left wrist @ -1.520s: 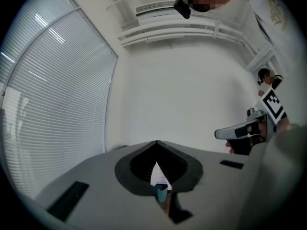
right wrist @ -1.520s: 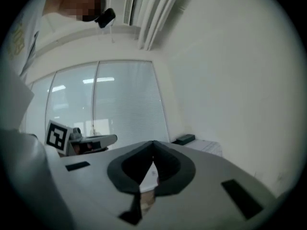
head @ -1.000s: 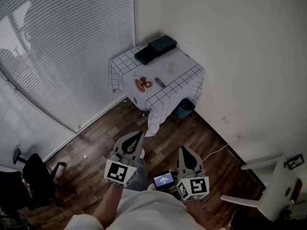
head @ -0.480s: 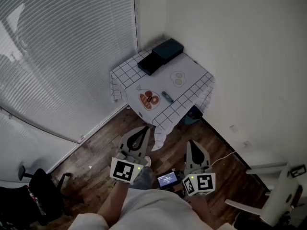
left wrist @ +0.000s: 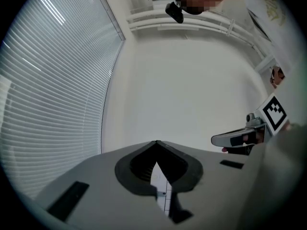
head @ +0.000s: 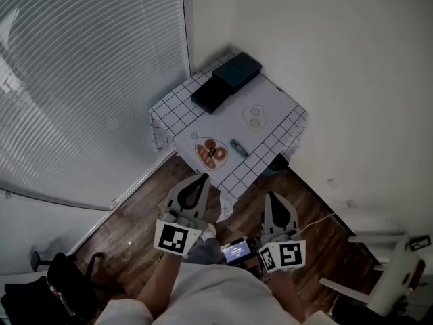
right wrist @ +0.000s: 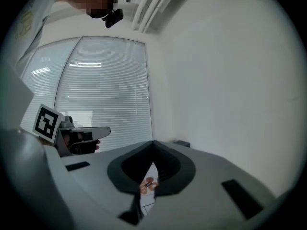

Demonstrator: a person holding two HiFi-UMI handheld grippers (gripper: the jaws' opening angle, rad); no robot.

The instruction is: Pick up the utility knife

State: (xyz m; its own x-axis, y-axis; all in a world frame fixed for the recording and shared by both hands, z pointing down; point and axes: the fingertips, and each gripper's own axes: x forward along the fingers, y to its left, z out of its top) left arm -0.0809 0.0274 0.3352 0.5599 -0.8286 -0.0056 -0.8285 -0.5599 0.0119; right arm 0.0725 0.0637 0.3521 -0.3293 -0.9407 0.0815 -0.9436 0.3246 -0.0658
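Blinds, far left wall. Left tool, clenched on nothing, held over the wood floor short of the worktop. Worktop in the room's corner, under a checked cloth; black cases at its back; utility knife lying flat near the front edge, untouched. Right tool, clenched, empty.
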